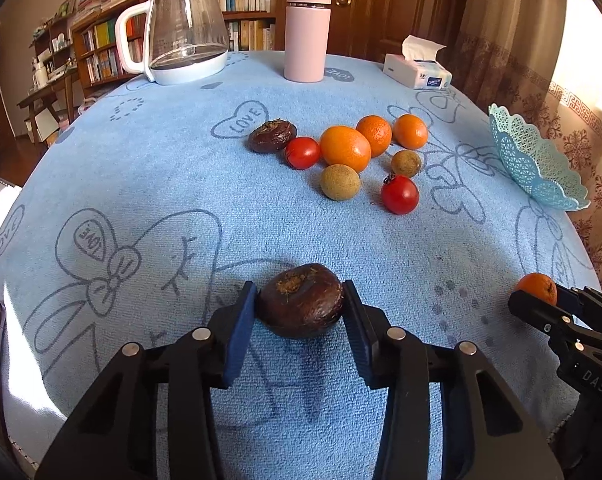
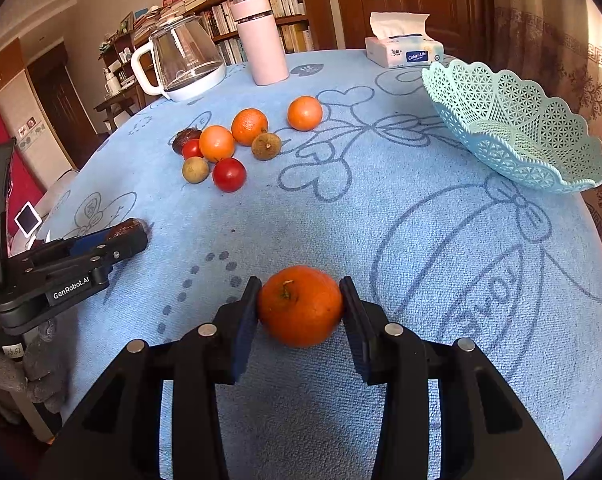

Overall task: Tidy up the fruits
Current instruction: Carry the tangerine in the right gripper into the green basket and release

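At twelve o'clock on the blue cloth point(image 1: 141, 184), a fruit cluster point(image 1: 345, 148) lies before kettle point(image 1: 181, 32) and flask point(image 1: 307, 32); the basket point(image 2: 513, 128) sits tilted at two. The left gripper point(image 1: 300, 304) clamps a dark chestnut-like fruit point(image 1: 301, 300), stem scar upward; the right gripper point(image 2: 299, 306) clamps an orange point(image 2: 299, 306), stem up, both reaching level toward twelve.

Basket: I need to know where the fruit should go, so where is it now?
The basket sits empty at the table's far right edge in the right wrist view, just right of the tissue box, well apart from the fruit pile.
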Available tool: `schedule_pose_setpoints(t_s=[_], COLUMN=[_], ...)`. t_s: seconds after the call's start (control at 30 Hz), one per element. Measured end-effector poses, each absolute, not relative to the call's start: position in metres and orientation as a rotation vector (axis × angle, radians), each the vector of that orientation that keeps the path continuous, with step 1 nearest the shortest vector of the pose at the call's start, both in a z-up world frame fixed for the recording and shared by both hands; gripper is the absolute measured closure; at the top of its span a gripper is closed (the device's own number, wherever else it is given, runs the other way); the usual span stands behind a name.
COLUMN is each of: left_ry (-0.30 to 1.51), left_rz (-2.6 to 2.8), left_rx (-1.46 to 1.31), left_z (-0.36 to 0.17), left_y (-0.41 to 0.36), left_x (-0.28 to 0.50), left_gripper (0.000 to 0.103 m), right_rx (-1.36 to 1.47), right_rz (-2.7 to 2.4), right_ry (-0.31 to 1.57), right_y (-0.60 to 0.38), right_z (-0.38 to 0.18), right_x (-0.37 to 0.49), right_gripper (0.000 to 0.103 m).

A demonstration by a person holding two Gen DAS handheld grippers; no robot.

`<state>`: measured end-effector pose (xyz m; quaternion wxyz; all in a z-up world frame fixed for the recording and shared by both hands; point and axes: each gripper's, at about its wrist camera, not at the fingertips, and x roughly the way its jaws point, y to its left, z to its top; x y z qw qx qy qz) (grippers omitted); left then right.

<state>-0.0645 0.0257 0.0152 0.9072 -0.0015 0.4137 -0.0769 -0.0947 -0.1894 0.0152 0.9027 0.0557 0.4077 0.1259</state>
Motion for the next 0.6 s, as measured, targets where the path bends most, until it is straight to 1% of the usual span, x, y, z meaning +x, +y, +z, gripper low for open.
schedule_pose_setpoints(t_s=[0.6], left_ry=[0.827], left_rz=[-0.166], left_rx=[-0.01], left_z=[0.028], left_y=[0.013], left_x=[-0.069], left_gripper=[0.06], right_rx=[0.185], right_rz=[0.248], right_ry=[0.794], right_y=[-0.212], right_z=[0.029], right_x=[-0.095], right_gripper=[0.062])
